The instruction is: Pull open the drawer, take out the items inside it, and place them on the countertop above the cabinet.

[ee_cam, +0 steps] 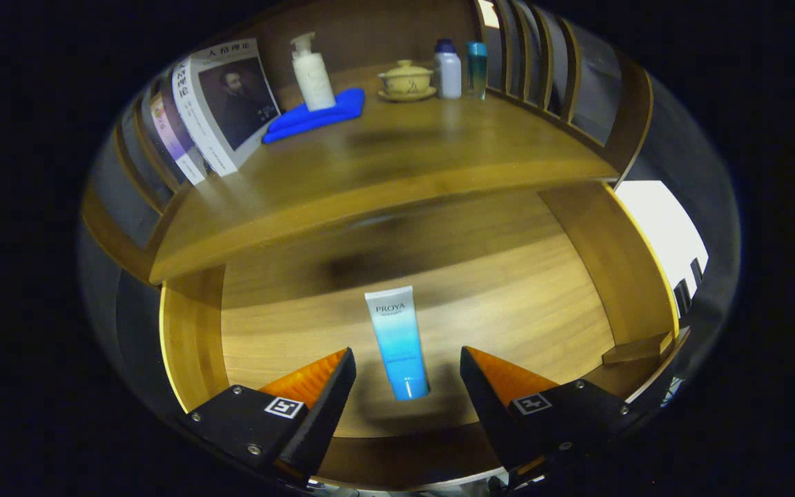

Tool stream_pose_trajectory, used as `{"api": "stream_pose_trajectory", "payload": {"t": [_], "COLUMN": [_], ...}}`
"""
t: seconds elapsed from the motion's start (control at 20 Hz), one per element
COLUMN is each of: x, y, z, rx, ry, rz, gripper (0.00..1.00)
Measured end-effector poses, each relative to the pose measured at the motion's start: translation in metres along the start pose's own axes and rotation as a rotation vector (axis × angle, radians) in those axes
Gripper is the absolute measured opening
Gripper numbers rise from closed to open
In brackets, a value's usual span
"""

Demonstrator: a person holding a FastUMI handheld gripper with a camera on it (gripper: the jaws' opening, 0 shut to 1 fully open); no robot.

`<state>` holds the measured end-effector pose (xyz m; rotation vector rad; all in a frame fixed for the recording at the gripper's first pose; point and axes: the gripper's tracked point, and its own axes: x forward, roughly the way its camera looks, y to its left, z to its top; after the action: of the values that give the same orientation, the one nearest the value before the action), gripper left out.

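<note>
Where the fingers gape: tube between, untouched.

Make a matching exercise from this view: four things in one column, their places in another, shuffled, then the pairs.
1. blue-and-white cosmetic tube
2. white pump bottle
3. lidded yellow ceramic teacup
4. portrait-cover book

A. leaning at the countertop's side
B. on a saucer beside two small bottles
C. in the open drawer, between the open gripper's fingers
D. on a folded blue cloth

Pairs: 1-C, 2-D, 3-B, 4-A
</note>
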<state>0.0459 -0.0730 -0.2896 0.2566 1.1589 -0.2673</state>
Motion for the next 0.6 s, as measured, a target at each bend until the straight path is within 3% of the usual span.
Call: {"api": "stream_pose_trajectory", "payload": {"t": [0.25,0.6], "x": [0.022,0.039], "y": [0.009,0.009], "z": [-0.022,-0.034], "rx": [-0.087,-0.122], "ry": [0.119,0.177], "rz": [-0.034,-0.059], "gripper": [0.91,0.82]}}
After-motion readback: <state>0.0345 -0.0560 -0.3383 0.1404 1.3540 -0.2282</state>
